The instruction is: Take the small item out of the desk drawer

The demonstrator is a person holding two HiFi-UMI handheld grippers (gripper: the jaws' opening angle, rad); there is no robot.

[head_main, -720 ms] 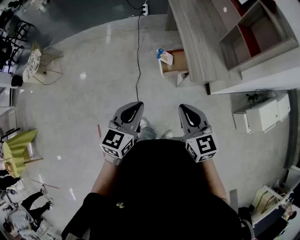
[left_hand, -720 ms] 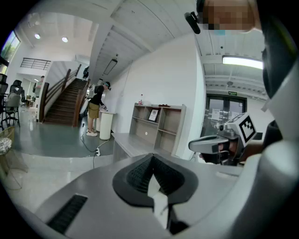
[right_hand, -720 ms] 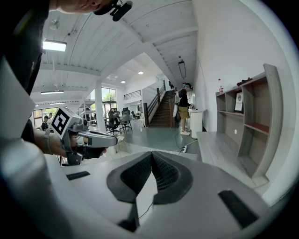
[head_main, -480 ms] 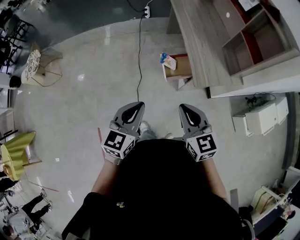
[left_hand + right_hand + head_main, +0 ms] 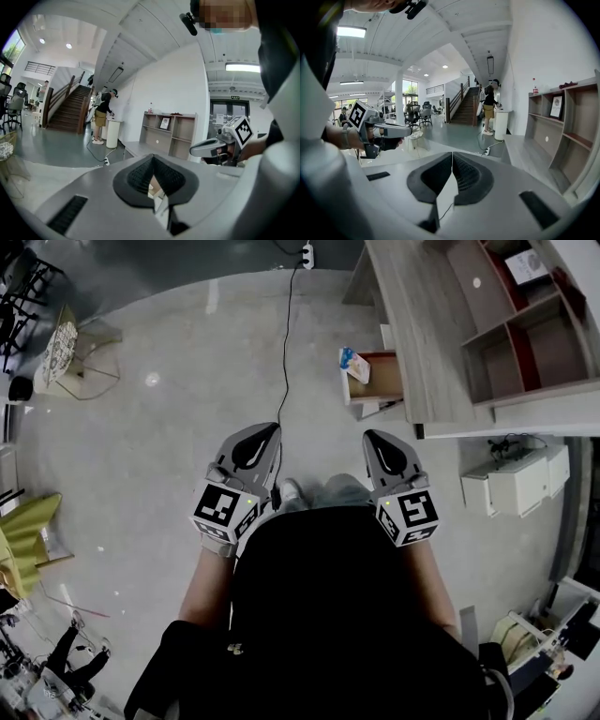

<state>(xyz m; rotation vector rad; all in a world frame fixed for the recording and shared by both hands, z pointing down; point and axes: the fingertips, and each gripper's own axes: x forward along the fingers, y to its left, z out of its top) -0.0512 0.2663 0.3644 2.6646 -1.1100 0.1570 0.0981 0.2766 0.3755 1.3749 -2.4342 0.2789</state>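
In the head view a wooden desk (image 5: 422, 334) stands at the upper right with its drawer (image 5: 380, 388) pulled open toward the floor. A small colourful packet (image 5: 354, 364) lies at the drawer's front left corner. Both grippers hang level in front of my body, well short of the drawer. My left gripper (image 5: 266, 431) is shut with nothing in it, and my right gripper (image 5: 374, 438) is also shut and empty. The left gripper view shows the left gripper's tips (image 5: 152, 157) meeting, with the right gripper (image 5: 220, 145) beside them. In the right gripper view its tips (image 5: 452, 153) touch.
A black cable (image 5: 281, 352) runs over the grey floor from a power strip (image 5: 307, 253) toward my feet. An open shelf unit (image 5: 511, 306) sits on the desk, and a white cabinet (image 5: 520, 470) stands to the right. A person (image 5: 103, 115) stands far off by the stairs.
The desk and open drawer have slid right and a little down in the head view. Both grippers stay shut in front of my body, almost unmoved.
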